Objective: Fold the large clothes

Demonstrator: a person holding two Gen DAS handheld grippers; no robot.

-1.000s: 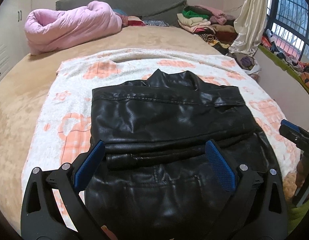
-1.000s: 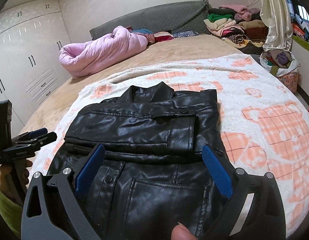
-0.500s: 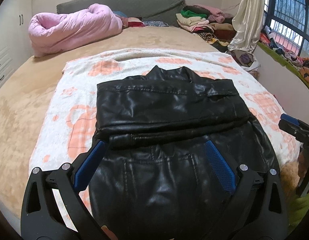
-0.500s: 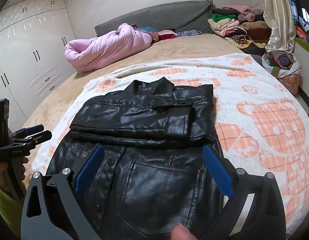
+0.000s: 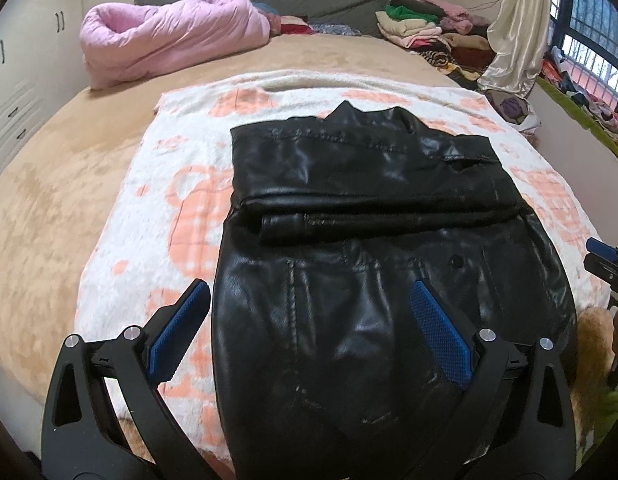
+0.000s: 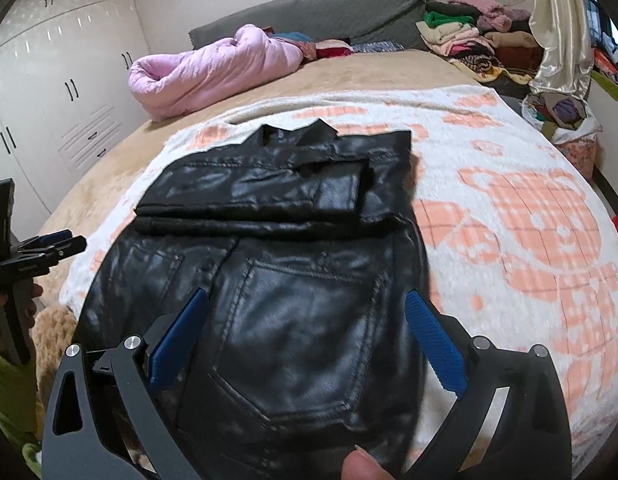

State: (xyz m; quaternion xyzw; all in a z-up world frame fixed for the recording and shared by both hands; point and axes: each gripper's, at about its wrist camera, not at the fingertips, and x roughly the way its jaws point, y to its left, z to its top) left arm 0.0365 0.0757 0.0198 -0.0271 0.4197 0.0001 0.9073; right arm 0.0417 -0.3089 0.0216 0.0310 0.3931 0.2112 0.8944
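Jacket (image 5: pixel 373 264) lies on blanket-covered (image 5: pixel 181 208) bed (image 5: pixel 61 184).

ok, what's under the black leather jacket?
The black leather jacket lies on a white blanket with orange bear print, itself spread over the tan bedcover. The blanket directly beneath the jacket is covered; anything else under there can't be seen.

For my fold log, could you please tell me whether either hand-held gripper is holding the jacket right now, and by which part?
Nothing is held: the left hand-held gripper and the right hand-held gripper are both open above the black leather jacket.
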